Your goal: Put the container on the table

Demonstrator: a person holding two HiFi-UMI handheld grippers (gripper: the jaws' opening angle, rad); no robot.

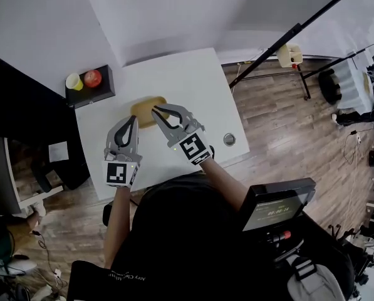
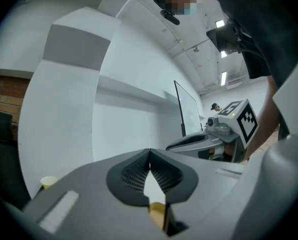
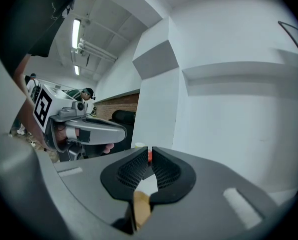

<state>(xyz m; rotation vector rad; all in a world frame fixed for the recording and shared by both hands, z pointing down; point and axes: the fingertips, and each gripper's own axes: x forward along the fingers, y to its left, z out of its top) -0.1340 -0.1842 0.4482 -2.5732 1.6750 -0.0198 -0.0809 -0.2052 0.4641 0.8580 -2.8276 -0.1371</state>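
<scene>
Two — cup (image 1: 74,81), fruit (image 1: 93,77) — L of container (image 1: 143,109)

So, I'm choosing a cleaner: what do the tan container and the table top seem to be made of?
The container is likely matte plastic or bamboo fibre: even mustard-tan colour, no glare, no visible grain. The table looks like smooth white laminate or painted board: uniform surface, no grain, thin edge.

1. Table (image 1: 174,74): white, smooth, matt.
2. Container (image 1: 146,105): tan, wood-look, dull finish.
3. Left gripper (image 1: 135,118) & right gripper (image 1: 154,110): grey plastic shells, matt; pads (image 2: 131,174) black, ribbed, rubbery-looking.
4. Floor (image 1: 280,118): wood planks, slight sheen.
5. Round disc (image 1: 229,139) nr table edge: metal-look, shiny.
6. Shirt (image 1: 174,243): black cloth, matt.
</scene>
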